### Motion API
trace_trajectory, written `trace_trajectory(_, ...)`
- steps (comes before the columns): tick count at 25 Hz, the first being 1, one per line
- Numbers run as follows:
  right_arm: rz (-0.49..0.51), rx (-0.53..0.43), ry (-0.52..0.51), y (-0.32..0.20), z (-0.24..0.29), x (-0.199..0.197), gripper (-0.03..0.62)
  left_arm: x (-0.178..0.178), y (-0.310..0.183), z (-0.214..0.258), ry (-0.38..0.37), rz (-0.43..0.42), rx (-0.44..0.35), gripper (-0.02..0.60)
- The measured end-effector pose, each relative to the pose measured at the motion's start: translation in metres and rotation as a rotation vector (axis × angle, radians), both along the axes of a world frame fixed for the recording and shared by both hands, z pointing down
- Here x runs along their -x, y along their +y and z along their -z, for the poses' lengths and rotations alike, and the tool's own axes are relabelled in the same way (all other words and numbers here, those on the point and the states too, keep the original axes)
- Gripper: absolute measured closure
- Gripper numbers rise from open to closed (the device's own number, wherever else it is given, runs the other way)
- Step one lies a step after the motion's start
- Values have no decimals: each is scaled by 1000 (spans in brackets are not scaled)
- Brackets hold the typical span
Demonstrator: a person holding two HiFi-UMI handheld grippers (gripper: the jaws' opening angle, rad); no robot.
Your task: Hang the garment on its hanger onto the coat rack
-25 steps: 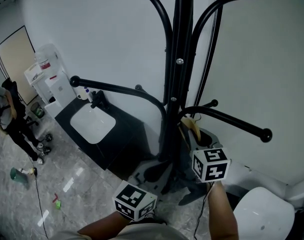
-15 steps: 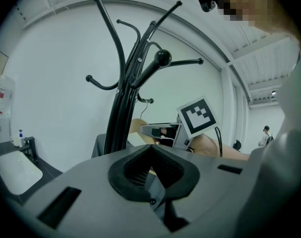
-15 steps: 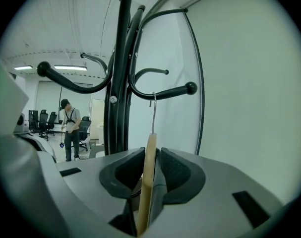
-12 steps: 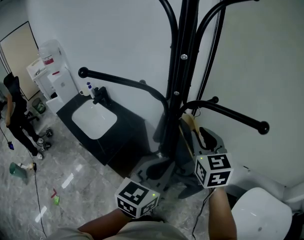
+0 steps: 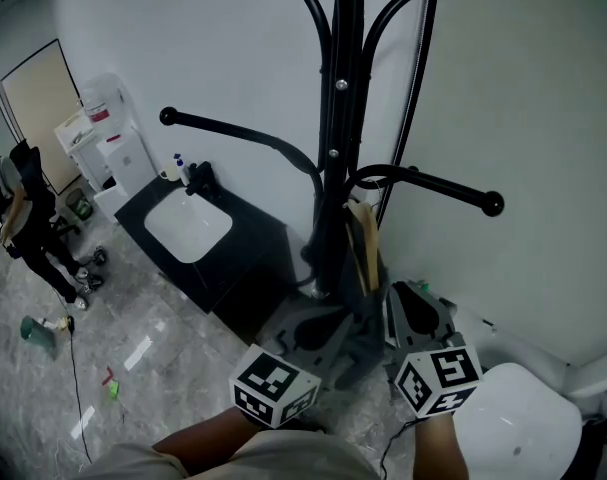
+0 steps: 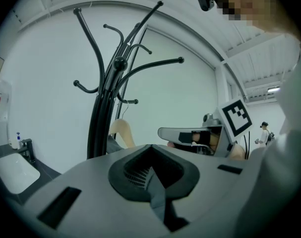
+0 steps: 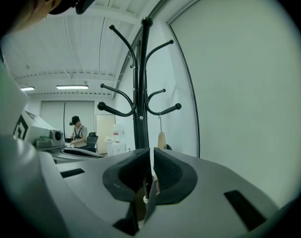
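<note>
The black coat rack stands against the white wall. A wooden hanger hangs by its hook from the rack's lower right arm, and the dark grey garment droops below it. My left gripper sits low at the garment's left side, jaws shut with a dark strip of cloth between them. My right gripper is beside the garment on the right. Its jaws are pressed nearly together, with thin cloth and a small ring in the slit. The hanger shows just beyond them.
A black counter with a white sink stands left of the rack, with a white water dispenser behind it. A person stands at the far left. A white round seat is at the lower right. The rack's long left arm reaches out over the sink.
Both grippers have dropped lower and come back toward me; the right one moved down away from the hanger's top. The hanger now hangs on the lower right arm.
</note>
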State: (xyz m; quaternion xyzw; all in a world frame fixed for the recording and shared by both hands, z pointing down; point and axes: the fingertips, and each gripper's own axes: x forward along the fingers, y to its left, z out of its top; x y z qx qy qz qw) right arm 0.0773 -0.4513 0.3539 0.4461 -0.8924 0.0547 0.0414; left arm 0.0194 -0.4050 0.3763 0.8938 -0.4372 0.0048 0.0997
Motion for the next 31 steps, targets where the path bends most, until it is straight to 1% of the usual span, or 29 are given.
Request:
trace_trajectory(4,15,21,-49,31,-4,-12,577,-8,18,2,-1,-1,-3,577)
trace_trajectory(8,41,32,-57,58,-10,-13,579,-14,35,6,3,3,-10,577)
trace_trajectory(13,65,35,-66,81,-11,-13,580,-18,53,12,0,14,-22,577)
trace_trajectory(24,92,25,-75,102,-6,-12,580,-20,76,14,-13,29,-25,577)
trace_trajectory(31,100,21,-77,107,-8,-8,580,-18,81,11,-21,37,-32,577)
